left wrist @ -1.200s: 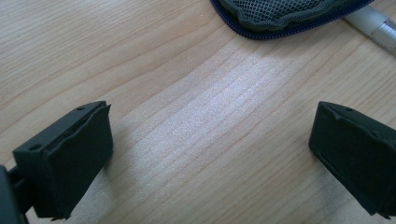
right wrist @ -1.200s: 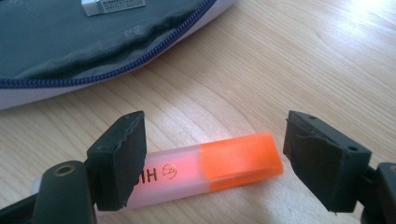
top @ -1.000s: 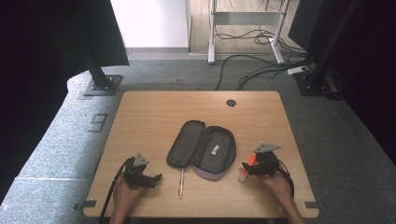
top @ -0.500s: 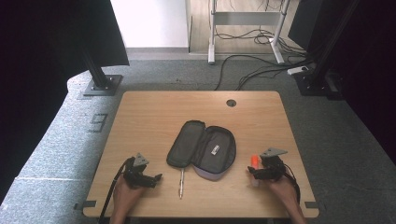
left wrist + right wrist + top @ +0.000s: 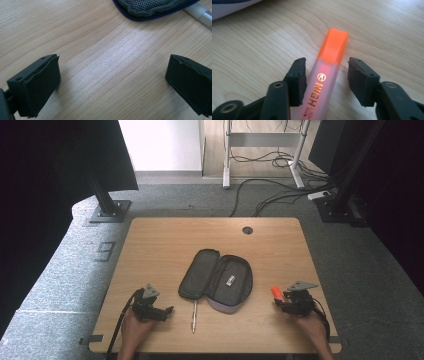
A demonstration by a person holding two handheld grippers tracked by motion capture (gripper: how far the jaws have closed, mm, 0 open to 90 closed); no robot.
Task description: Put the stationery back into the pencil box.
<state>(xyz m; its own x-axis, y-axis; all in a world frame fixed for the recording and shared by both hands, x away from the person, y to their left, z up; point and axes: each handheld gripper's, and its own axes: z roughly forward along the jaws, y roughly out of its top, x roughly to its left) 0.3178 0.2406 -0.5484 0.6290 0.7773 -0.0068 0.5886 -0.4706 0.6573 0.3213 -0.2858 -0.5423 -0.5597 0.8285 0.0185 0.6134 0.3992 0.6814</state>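
1. High view. The right gripper [image 5: 286, 302] sits near the table's [image 5: 165, 240] right front corner, with an orange highlighter [image 5: 276, 293] at its tips. A second ago this hand was closer to the open pencil case [image 5: 216, 279]; it has since drifted toward the right edge. Its jaws have just been closing, with the highlighter between them. Judgement: a pickup is in hand, probably to load the case. The left gripper [image 5: 167, 310] rests near the front left, unmoved, just left of a pen [image 5: 194, 312] lying at the front edge.

2. Left gripper view. The jaws stand wide, nothing between them but bare wood. The case's mesh edge [image 5: 150, 7] and the pen's barrel [image 5: 200, 13] peek in at the top.

3. Right gripper view. The highlighter [image 5: 327, 67] lies flat on the table between narrowed jaws. The left pad looks in contact; a gap shows at the right pad, so not yet clamped. Its long axis runs along the gripper's line, orange cap [image 5: 334, 46] pointing away from the hand, body trailing back toward the palm. Case corner [image 5: 229, 7] at upper left.
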